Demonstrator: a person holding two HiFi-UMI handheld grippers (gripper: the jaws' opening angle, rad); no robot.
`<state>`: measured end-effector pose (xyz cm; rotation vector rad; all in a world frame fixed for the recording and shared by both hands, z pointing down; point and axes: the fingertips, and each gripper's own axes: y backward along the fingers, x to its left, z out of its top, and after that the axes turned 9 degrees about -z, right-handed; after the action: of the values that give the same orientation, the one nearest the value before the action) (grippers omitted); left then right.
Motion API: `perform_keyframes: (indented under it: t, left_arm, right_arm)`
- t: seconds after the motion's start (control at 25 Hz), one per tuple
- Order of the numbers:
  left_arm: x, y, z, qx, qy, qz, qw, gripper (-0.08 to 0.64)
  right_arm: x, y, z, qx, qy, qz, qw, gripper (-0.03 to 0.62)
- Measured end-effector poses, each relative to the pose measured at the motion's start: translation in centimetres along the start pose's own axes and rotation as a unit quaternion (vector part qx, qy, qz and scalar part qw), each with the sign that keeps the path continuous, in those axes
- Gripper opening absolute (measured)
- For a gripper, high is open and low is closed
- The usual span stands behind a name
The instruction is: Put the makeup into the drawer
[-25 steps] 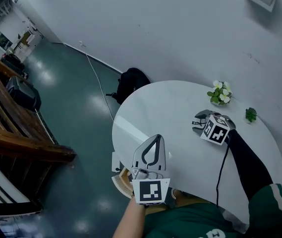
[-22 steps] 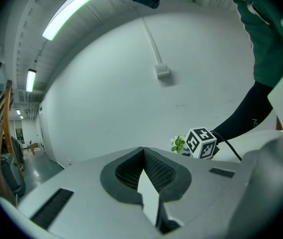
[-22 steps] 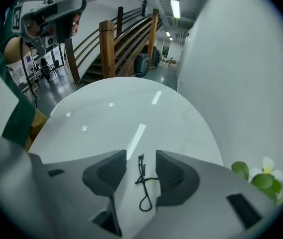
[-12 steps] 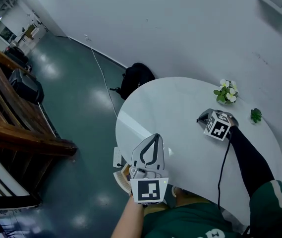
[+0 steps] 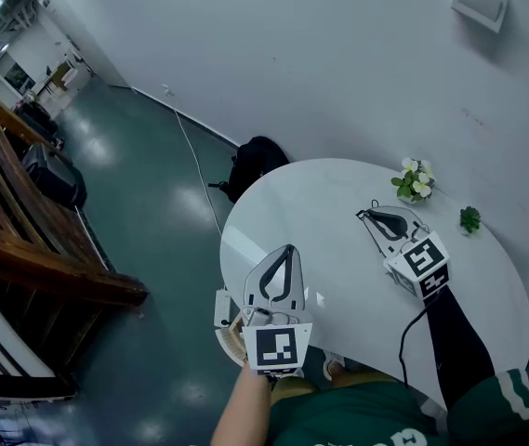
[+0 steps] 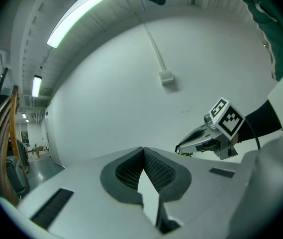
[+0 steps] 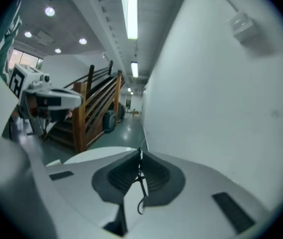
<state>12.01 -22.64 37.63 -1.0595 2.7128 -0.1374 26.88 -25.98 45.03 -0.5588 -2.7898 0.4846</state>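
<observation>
Head view shows the right gripper point(image 5: 369, 215) over the white table point(image 5: 320, 198). Its 2 jaws are squeezed on a thin dark thing point(image 7: 142, 185), too thin and blurry to tell if it is makeup. The left gripper point(image 5: 287, 252) is by the table's near edge, its 2 jaws closed tight on nothing.

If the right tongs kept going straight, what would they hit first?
Nothing close: the right tongs, pinching a thin dark strand, hang above the white table, aimed past its far edge. Beyond, probably the green floor by the wall; depth is unclear.
</observation>
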Motion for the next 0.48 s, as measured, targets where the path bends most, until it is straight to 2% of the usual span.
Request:
perform_keyframes:
  t: [0.2,0.48]
  left_arm:
    - [0.1,0.4,1.3,-0.015,0.002,0.011,0.9998,0.000]
    - [-0.3,1.0,3.1,-0.043,0.005,0.023,0.9988,0.000]
  right_arm:
    - [-0.6,4.9,5.3,-0.093,-0.037,-0.085,0.991,0.025]
    - [-1.1,10.8,9.0,-0.172,-0.044,-0.162,0.971,0.025]
